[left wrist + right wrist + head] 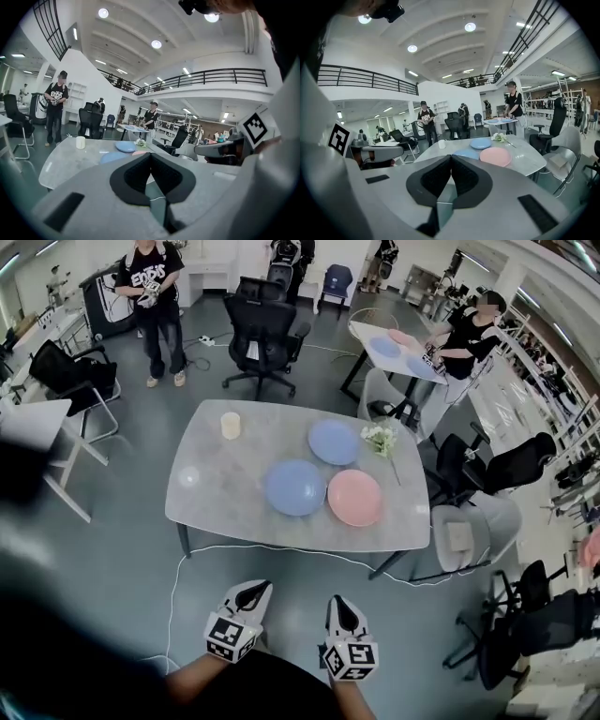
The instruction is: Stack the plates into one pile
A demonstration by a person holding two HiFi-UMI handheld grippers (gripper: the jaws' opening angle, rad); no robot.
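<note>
Three plates lie on the grey table [216, 493]: a blue plate [294, 487] near the front middle, a pink plate [354, 497] to its right, and a second blue plate [335, 442] behind them. Both grippers hang well short of the table's near edge, over the floor. My left gripper [251, 589] is shut and empty. My right gripper [341, 604] is shut and empty too. In the right gripper view the pink plate [495, 156] and the blue plates [480, 143] lie ahead beyond the jaws. The left gripper view shows the far blue plate [125, 146] past its closed pads.
A cream cup [231, 426] and a small bunch of white flowers [380, 438] also stand on the table. Office chairs [265, 334] ring it, a white cable [272, 547] runs across the floor under the near edge, and people stand at the back.
</note>
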